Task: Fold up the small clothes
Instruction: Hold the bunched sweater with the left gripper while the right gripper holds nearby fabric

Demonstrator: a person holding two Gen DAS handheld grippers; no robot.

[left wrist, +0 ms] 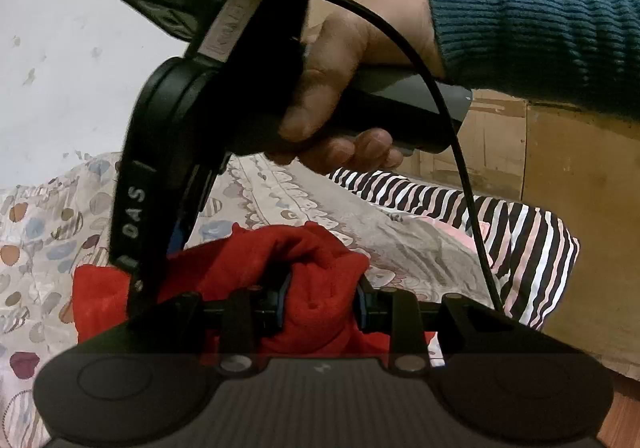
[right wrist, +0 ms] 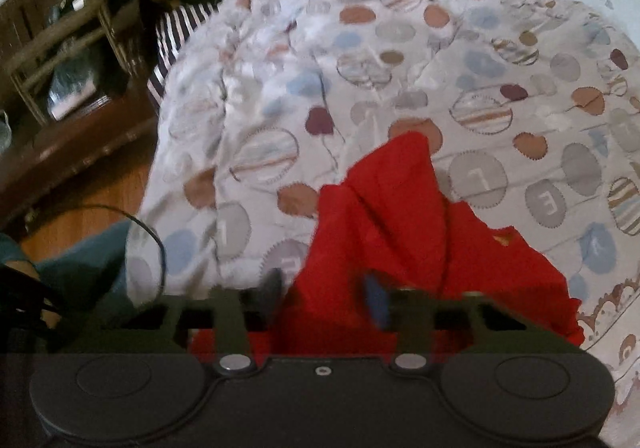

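Observation:
A small red garment [left wrist: 316, 268] lies bunched on a bed with a dotted quilt [left wrist: 48, 224]. My left gripper [left wrist: 322, 302] is shut on a thick fold of the red cloth. The right gripper's body [left wrist: 168, 151], held by a hand in a blue sleeve, stands just ahead and left of it, its tips hidden in the cloth. In the right wrist view the red garment [right wrist: 392, 224] runs from between the fingers out over the quilt [right wrist: 360, 47]. My right gripper [right wrist: 326, 300] has red cloth between its pads.
A black-and-white striped cloth [left wrist: 500, 219] lies at the bed's right edge, also in the right wrist view [right wrist: 176, 35]. Cardboard boxes [left wrist: 560, 175] stand behind the bed. Wooden furniture [right wrist: 68, 59] and bare floor [right wrist: 96, 199] lie left of the bed.

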